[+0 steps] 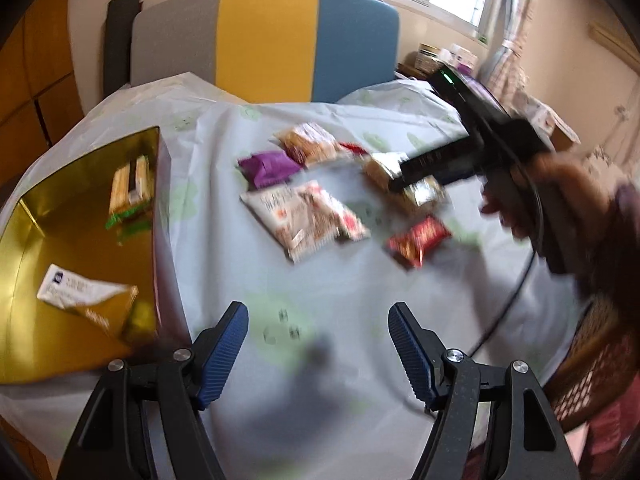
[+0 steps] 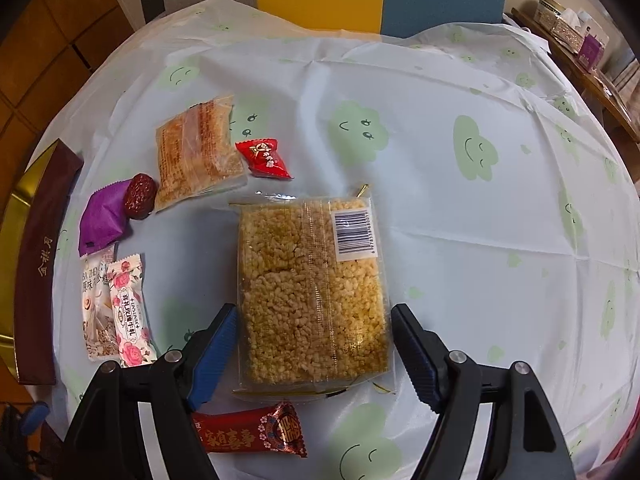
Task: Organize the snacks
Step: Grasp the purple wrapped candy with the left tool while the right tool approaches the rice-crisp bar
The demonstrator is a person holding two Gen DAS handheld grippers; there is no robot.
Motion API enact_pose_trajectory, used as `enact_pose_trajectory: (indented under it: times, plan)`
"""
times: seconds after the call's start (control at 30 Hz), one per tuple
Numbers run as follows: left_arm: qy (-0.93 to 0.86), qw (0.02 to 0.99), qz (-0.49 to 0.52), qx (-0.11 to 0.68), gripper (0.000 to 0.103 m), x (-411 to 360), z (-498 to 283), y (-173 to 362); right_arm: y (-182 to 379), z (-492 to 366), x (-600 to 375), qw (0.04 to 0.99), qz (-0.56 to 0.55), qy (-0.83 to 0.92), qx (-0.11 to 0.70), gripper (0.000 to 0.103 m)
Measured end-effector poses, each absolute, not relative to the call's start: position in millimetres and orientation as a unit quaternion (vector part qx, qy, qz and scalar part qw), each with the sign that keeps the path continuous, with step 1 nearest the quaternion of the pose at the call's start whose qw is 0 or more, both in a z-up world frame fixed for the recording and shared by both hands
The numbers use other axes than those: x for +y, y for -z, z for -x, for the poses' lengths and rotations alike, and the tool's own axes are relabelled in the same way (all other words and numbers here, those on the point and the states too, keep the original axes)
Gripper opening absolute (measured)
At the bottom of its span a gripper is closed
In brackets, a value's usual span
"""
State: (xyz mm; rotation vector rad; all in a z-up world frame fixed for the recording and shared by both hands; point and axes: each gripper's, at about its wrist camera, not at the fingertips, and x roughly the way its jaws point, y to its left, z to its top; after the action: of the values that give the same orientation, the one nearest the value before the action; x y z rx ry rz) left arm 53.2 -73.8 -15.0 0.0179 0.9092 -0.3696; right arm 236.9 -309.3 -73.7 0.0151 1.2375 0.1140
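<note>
Right gripper (image 2: 312,322): jaws standing wide, pointing steeply down and straddling the lower half of a clear-wrapped puffed-rice cake (image 2: 312,296); the blue pads (image 2: 214,354) are sitting just beside its long edges, and whether they are touching the wrapper cannot be told. The cake is lying flat on the tablecloth (image 2: 460,220), barcode label at its far right corner.

Left gripper (image 1: 318,328): jaws standing wide and holding nothing, hanging over bare cloth printed with green smiling clouds.

Items lying around the rice cake, right wrist view:
- red candy with gold characters (image 2: 250,434), just below the cake, partly behind the left finger
- small red candy (image 2: 264,158), just beyond the cake's far left corner
- clear pack of orange crisp (image 2: 198,152), touching a dried red date (image 2: 140,196)
- purple packet (image 2: 104,220), against the date
- rose-print nougat bar (image 2: 130,312), overlapping a white packet (image 2: 94,312)

Gold-lined box (image 1: 80,216), left of the pile, maroon outer wall: containing a green-edged snack pack (image 1: 130,192) and a white-and-gold packet (image 1: 84,294).

A hand (image 1: 532,196) is gripping the right gripper's handle. A grey, yellow and blue chair back (image 1: 264,40) is standing beyond the table.
</note>
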Motion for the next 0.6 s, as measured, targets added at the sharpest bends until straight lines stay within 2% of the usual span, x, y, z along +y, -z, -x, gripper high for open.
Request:
enact_pose_trajectory:
  times: [0.17,0.3,0.6]
  plan:
    - [0.171,0.879,0.027,0.444,0.064,-76,-99,-13,68,-239,-313,0.814,-0.012,-0.047,0.579,0.078]
    - [0.152,0.862,0.046,0.481,0.039,-75,-144,-11,63,-243,-321,0.812,-0.017,-0.04,0.582,0.078]
    - [0.098,0.833,0.066,0.54,0.038,-75,-227,6,52,-245,-327,0.828,-0.031,-0.03,0.559,0.078]
